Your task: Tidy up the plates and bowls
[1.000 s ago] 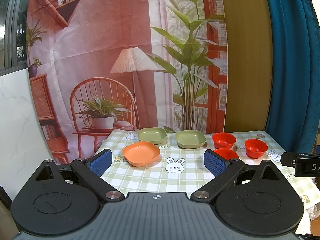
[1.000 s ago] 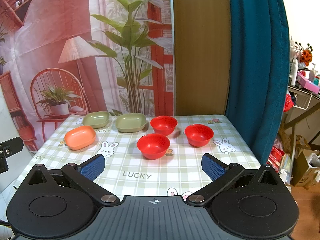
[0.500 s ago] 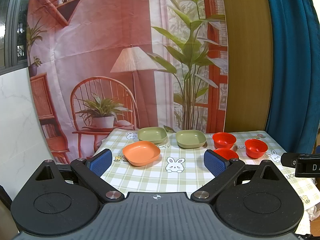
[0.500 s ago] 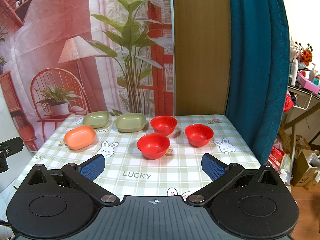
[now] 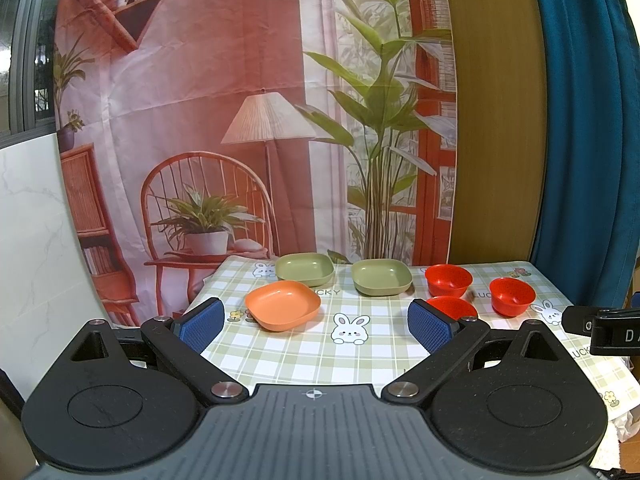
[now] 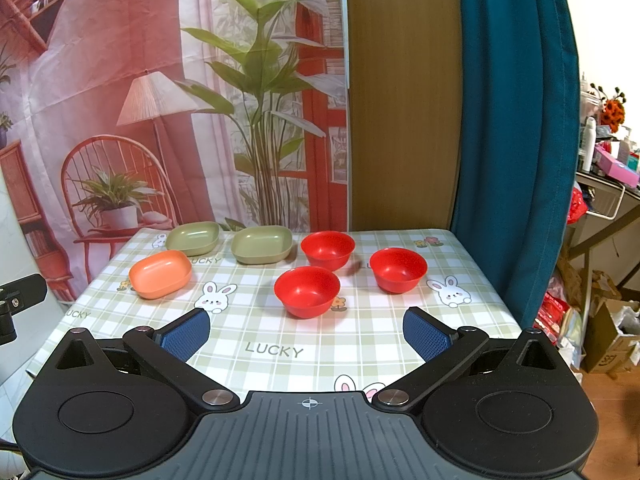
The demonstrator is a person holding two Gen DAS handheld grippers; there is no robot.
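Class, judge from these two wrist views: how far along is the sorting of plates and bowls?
Nothing is stacked yet. Both tools, left and right, are open and empty. Left to do: the orange plate, two green plates and three red bowls, all separate.

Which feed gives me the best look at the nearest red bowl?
The right wrist view: the nearest red bowl sits whole and unobstructed between the open fingers of the right hand-held gripper. In the left wrist view, a blue finger pad of the left hand-held gripper hides its lower left part.
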